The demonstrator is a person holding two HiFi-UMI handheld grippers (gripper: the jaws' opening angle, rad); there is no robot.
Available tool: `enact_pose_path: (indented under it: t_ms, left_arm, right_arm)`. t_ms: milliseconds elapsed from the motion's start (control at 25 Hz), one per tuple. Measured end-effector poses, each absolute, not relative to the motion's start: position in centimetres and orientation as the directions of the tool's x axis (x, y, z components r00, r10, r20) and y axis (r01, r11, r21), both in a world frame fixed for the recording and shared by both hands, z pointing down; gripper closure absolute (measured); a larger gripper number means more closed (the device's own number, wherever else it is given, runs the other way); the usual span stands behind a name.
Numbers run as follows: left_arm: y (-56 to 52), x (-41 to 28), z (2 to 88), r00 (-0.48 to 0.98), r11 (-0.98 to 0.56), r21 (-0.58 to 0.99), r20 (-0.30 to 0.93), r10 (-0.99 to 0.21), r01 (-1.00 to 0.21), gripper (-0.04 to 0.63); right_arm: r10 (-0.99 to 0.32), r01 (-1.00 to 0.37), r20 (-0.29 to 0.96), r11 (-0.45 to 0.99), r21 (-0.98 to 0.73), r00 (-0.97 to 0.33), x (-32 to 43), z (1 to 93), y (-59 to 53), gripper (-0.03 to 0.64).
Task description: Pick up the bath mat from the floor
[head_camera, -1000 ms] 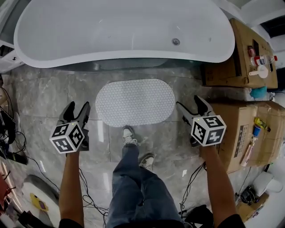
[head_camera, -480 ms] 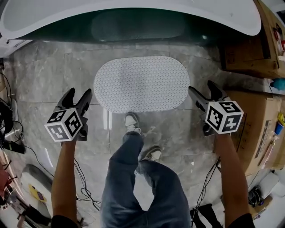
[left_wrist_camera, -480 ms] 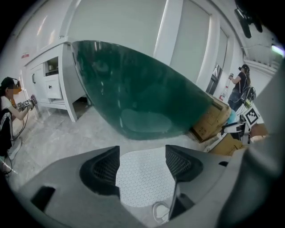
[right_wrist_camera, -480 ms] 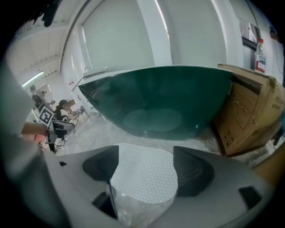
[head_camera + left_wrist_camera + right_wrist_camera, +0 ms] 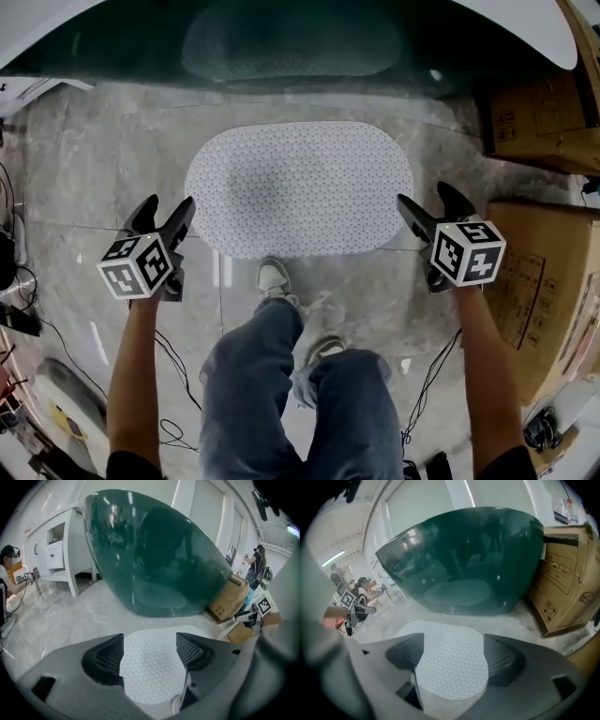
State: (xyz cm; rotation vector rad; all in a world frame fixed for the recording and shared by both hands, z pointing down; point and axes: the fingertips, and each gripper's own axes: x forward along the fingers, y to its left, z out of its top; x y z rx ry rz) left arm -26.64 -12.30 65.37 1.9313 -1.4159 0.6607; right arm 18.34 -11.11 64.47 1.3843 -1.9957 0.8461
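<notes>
A white oval bath mat (image 5: 298, 187) with fine dots lies flat on the grey marble floor in front of a dark green tub. My left gripper (image 5: 161, 216) hangs above the floor just off the mat's left end, its jaws opening with nothing between them. My right gripper (image 5: 429, 207) hovers off the mat's right end, its jaws also opening and empty. The mat (image 5: 152, 665) shows beyond the left gripper (image 5: 150, 651) in its own view, and the mat (image 5: 450, 665) lies likewise under the right gripper (image 5: 453, 654).
The green tub (image 5: 281, 42) runs along the far side. Cardboard boxes (image 5: 539, 291) stand at the right. The person's shoe (image 5: 274, 279) touches the mat's near edge. Cables (image 5: 173, 375) trail on the floor at the left. Other people (image 5: 257, 566) stand in the room.
The view has closed in on the mat, which now looks larger. Both grippers have moved forward and down to either end of it, their jaws a little wider.
</notes>
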Motion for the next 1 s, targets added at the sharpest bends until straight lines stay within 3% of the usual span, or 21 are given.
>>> enact_pose_path:
  t_ms: [320, 1000]
  left_arm:
    - [-12.1, -27.6, 74.0, 0.282, -0.25, 0.157, 0.739, -0.611, -0.955, 0.207]
    - [-12.3, -32.4, 86.9, 0.25, -0.183, 0.177, 0.799, -0.546, -0.967, 0.163]
  right_arm:
    - [-0.6, -0.943, 0.734, 0.28, -0.18, -0.319, 19.2, 72.8, -11.7, 0.204]
    - [-0.569, -0.959, 0.776, 0.232, -0.165, -0.271, 21.4, 85.3, -13.1, 0.154]
